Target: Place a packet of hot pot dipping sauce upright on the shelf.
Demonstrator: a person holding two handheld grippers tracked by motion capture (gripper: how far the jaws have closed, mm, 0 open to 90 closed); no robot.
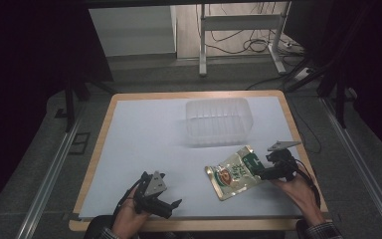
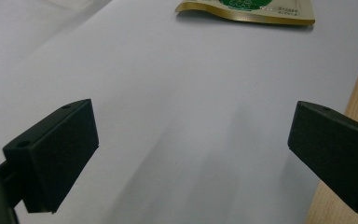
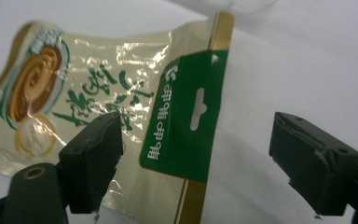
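The right gripper [image 3: 196,163], jaws spread, straddles the snack pouch [image 3: 121,116] at its green header; closing there risks pinching only slippery film. The left gripper [image 2: 191,154] waits spread, nothing between its jaws.

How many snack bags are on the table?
1. The bag lies flat near the table's front right, just in front of the clear tub, with its green end by the right hand-held gripper. None looks hidden.

high: above, facing forward-down | tool cameras: close, low | shared: pouch [image 1: 234,175]
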